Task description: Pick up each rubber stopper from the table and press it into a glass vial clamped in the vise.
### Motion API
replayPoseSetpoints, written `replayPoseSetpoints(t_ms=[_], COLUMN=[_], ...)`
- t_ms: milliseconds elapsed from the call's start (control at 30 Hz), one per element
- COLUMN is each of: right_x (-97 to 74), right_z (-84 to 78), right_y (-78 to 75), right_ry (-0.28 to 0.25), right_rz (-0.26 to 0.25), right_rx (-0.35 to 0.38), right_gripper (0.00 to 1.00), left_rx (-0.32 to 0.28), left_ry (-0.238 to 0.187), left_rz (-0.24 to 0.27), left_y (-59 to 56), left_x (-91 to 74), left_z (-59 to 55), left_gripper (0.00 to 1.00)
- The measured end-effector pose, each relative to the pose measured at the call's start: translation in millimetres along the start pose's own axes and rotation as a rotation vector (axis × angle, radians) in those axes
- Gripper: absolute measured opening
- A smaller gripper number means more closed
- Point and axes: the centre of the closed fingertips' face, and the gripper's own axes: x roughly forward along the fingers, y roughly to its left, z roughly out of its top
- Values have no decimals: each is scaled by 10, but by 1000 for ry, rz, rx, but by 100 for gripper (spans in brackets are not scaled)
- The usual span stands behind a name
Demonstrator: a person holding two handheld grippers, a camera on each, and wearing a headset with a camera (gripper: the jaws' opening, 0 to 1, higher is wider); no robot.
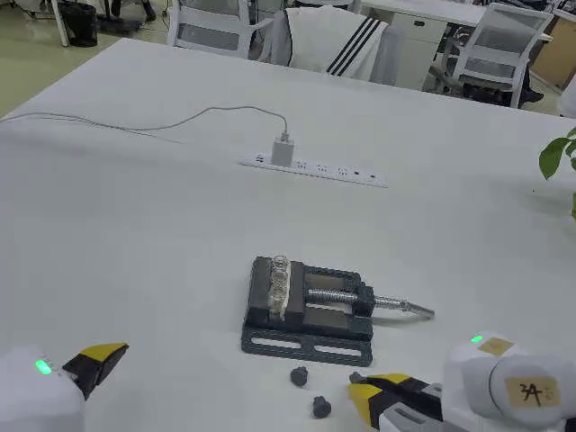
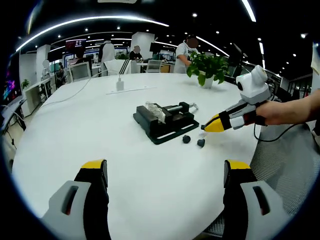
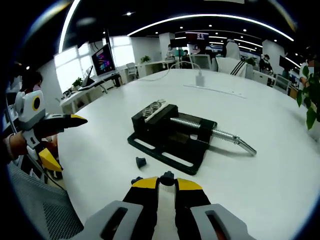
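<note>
A black vise stands mid-table and clamps a row of clear glass vials, also seen in the right gripper view. Two dark rubber stoppers lie loose in front of it. My right gripper has its jaws almost together, with a third stopper pinched at the very tips, just above the table in front of the vise. My left gripper is wide open with nothing in it, low at the near left, well away from the vise.
A white power strip with a plugged charger and a cable lies farther back on the white table. The vise screw handle sticks out to the right. Chairs stand behind the far edge, and plant leaves show at the right.
</note>
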Motion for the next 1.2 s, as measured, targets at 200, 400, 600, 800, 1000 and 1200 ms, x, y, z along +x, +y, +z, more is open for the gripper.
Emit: replayPoseSetpoints(t_ms=[200,400,600,800,1000,1200], right_x=[-122,-284,-452,-528,-509,-522], right_z=[209,452,607,649,596,559], right_y=[33,101,270,493,653,738], right_ry=[-12,-31,7,45,103,146], right_rz=[72,143,242,341,394,437], right_rx=[-46,-94,-152,-236,-305,-325], right_gripper=[7,7,7,7,7,7], left_rx=[95,204,362,530,701,840], left_ry=[0,-12,-41,-51,-52,-57], left_rz=[-43,-92,-123,-179,-262,-317], left_y=[-65,-127,-176,-322,-525,-683], left_x=[67,147,220,294,359,389], left_z=[78,214,395,501,546,551], left_gripper=[93,87,80,73,59,41])
